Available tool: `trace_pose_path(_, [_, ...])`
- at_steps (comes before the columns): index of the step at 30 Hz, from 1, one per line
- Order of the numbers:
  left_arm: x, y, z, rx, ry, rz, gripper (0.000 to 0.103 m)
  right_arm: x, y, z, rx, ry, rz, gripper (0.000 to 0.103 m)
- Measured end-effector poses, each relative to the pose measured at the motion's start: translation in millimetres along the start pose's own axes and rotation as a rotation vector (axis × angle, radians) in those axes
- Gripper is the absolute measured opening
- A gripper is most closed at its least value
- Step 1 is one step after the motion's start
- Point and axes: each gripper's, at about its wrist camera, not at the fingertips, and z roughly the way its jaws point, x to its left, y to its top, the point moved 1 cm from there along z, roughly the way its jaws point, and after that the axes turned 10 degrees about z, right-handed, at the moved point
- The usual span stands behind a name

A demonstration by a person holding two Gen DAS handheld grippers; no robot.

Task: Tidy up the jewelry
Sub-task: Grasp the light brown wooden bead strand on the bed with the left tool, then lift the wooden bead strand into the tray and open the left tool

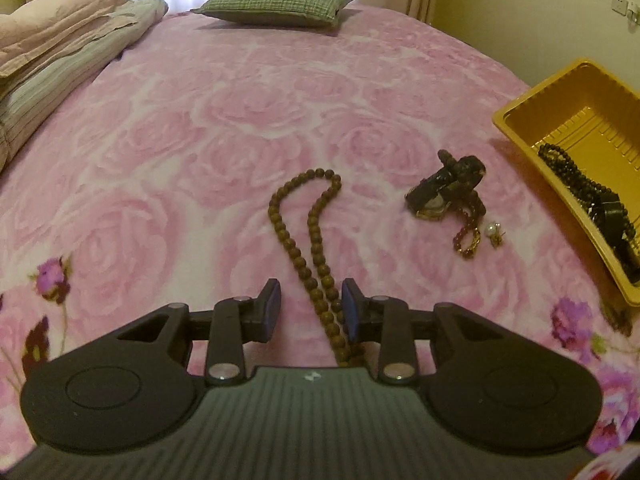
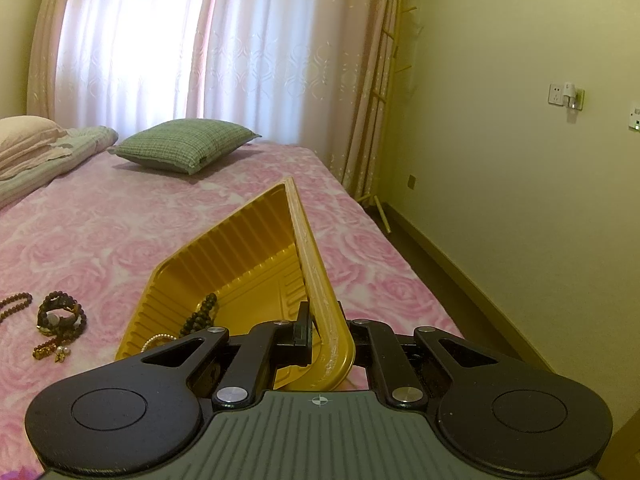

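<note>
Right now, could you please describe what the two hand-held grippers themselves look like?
The left hand-held gripper and the right hand-held gripper match: a ribbed grey body, black rounded side lobes with inset discs, black linkage arms with silver pivot pins. The left fingers carry blue pads. No cables or sleeves show.

The bed's pink rose blanket (image 1: 240, 92) looks like soft, fuzzy fleece, and the checked green pillow (image 1: 280, 2) like matt woven cloth. The brown bead necklace (image 1: 298, 236) seems dull wood, while the yellow tray (image 2: 240, 248) is glossy ribbed plastic.
</note>
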Motion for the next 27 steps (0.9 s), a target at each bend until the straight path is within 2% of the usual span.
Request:
trace_pose_path(8, [-7.7,0.7,-0.7,0.009,-0.012,0.025,0.006,-0.4,0.0,0.2,0.001,0.001,0.0,0.008])
trace_pose_path(17, [5.6,22.0,-24.3,-0.049,-0.01,0.022,0.006,-0.1,-0.3,0.0,-0.001,0.005,0.003,0.008])
trace_pose_path(27, [15.0,83.5,-68.2,-0.186,-0.057,0.041,0.006,-1.7,1.0,-2.6,-0.004,0.009,0.005,0.008])
